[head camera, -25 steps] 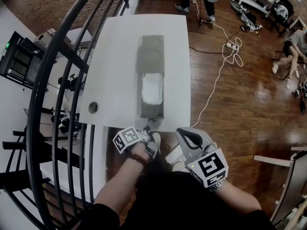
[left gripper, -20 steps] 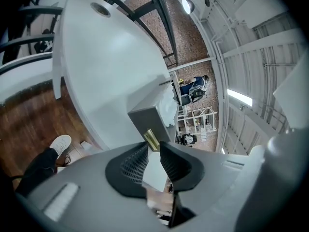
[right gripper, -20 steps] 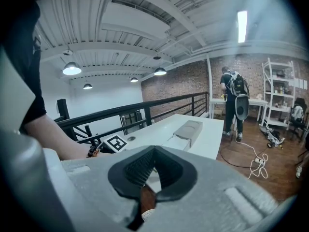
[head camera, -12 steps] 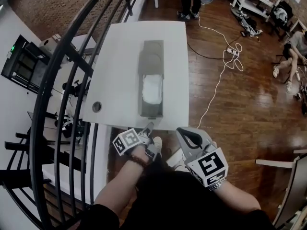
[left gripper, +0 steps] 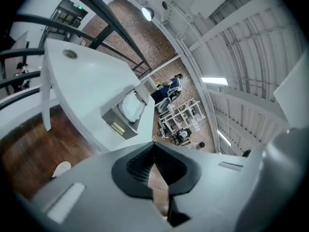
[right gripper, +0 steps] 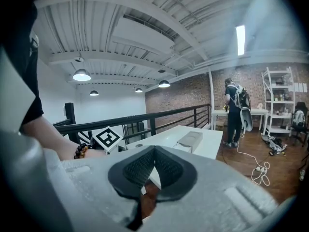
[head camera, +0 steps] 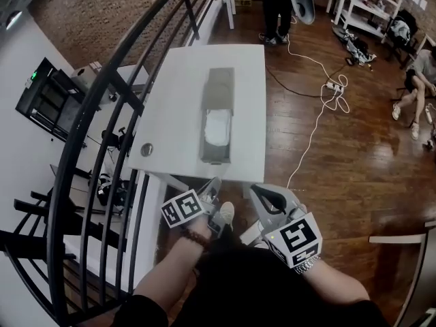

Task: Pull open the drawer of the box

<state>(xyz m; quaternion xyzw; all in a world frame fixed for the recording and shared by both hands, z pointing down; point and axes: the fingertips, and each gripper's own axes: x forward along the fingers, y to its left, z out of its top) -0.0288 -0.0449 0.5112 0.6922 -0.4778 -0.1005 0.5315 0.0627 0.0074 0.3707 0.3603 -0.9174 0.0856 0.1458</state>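
While I hold both tongs short of the white table's (head camera: 170, 114) near edge, my left gripper (head camera: 212, 182) and right gripper (head camera: 257, 188) are each closed tip to tip on nothing. Mid-table lies the grey box (head camera: 219, 87), its drawer (head camera: 213, 157) standing open toward me.

box (head camera: 219, 87) matt grey; table (head camera: 170, 114) smooth matt white; floor (head camera: 354, 169) glossy wood; wall (head camera: 82, 5) rough brick.
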